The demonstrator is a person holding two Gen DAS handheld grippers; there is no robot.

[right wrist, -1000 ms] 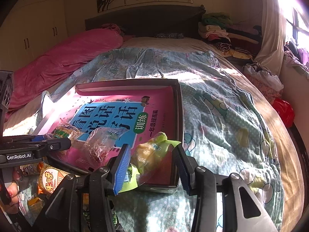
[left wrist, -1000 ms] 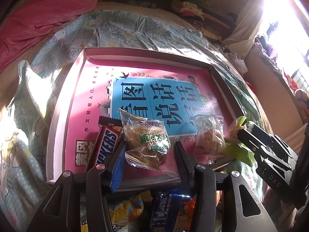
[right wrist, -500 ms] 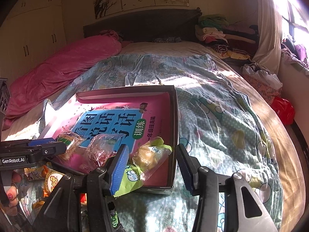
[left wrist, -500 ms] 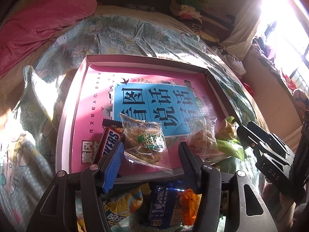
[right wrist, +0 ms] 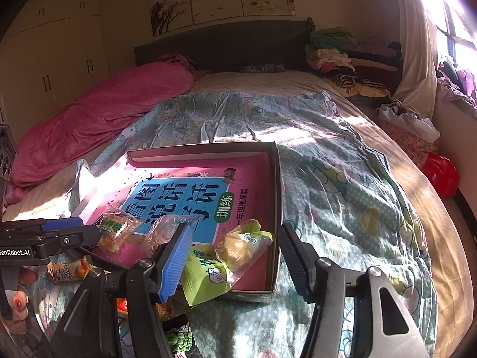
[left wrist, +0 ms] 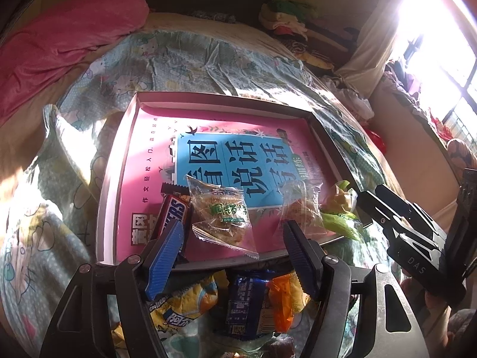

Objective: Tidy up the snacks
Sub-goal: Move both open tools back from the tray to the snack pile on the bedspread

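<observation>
On the bedspread (right wrist: 342,179) sits a shallow box (left wrist: 114,185) lined with a pink book cover, and four snacks lie along its near edge: a Snickers bar (left wrist: 173,211) toward the near left corner, a clear pastry packet (left wrist: 222,214), a second clear packet (left wrist: 298,205), and a green-and-yellow packet (right wrist: 226,256) at the near right corner, its end overhanging the rim. The left gripper (left wrist: 232,247) is opening, its jaws either side of the pastry packet without pressing it; the right gripper (right wrist: 235,256) is also opening around the green packet, nothing gripped. More snacks (left wrist: 238,301) wait loose just outside the near edge. To finish these releases well, I judge both hands should clear the wrappers before drawing back, so neither pad drags a packet out.
</observation>
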